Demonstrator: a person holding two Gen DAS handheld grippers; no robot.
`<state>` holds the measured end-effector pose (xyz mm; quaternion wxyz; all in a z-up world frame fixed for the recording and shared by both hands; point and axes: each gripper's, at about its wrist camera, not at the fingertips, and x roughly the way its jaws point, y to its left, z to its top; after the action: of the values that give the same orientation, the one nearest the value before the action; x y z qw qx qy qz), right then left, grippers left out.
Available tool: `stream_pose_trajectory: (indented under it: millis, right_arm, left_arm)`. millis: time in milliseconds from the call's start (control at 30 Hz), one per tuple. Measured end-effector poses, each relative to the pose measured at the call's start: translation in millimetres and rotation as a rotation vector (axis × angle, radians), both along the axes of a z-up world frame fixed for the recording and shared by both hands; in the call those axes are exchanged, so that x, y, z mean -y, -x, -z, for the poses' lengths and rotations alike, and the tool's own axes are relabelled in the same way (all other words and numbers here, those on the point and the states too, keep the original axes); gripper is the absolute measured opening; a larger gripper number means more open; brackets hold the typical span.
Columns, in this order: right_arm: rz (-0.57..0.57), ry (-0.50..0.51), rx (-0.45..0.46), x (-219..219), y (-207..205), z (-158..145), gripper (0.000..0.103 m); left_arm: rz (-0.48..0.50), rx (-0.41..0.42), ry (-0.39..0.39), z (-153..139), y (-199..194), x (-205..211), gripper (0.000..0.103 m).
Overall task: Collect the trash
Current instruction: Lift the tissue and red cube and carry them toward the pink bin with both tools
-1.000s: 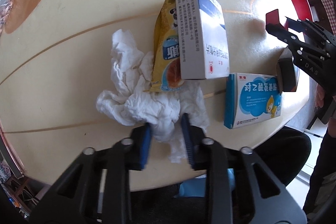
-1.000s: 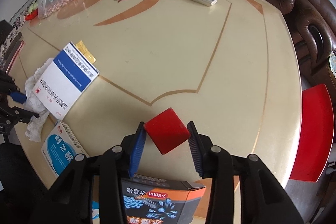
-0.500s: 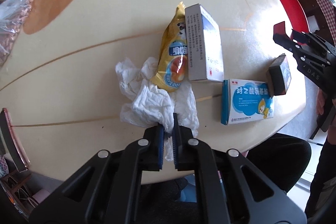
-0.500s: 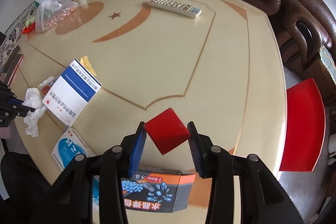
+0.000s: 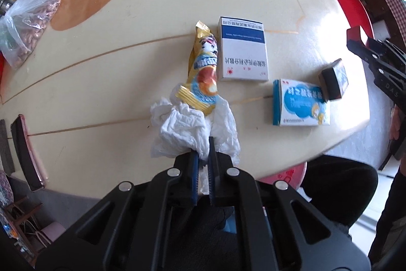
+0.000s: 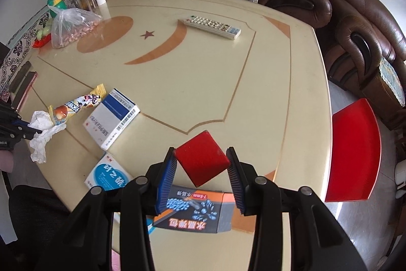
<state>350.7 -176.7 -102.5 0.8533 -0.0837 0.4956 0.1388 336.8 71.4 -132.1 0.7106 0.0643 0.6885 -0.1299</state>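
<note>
Left wrist view: the left gripper (image 5: 203, 156) is clenched on a crumpled white tissue (image 5: 192, 128) at the near edge of the cream table (image 5: 127, 73), with the lower end of a yellow snack wrapper (image 5: 204, 67) lying on the tissue. Just right of the wrapper lies a white and blue box (image 5: 242, 50), and nearer and further right a light blue box (image 5: 300, 103) touches a small dark box (image 5: 333, 79). In the right wrist view the right gripper (image 6: 200, 166) grips a red block (image 6: 201, 160) above the dark box.
</note>
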Motion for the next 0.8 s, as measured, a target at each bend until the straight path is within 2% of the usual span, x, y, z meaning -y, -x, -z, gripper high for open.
stream_pose_trajectory:
  millis: [100,167,433,633,800]
  right_arm:
    - [-0.002,-0.005,0.004,-3,5,-3,0.04]
    - [-0.005,-0.009,0.005,-4,9,-6,0.04]
    - [0.0,-0.022,0.014,-5,17,-15,0.04]
    - [0.01,-0.031,0.036,0,26,-29,0.04]
    - [0.009,-0.023,0.058,2,39,-44,0.04]
  left_arm:
    - [0.005,-0.031,-0.009,-4,6,-8,0.007]
    - [-0.001,-0.013,-0.033,-14,1,-19,0.007]
    - [-0.036,0.041,-0.018,-40,10,-37,0.007]
    - [-0.057,0.081,-0.016,-63,13,-42,0.007]
    - [-0.038,0.109,-0.019,-77,23,-36,0.008]
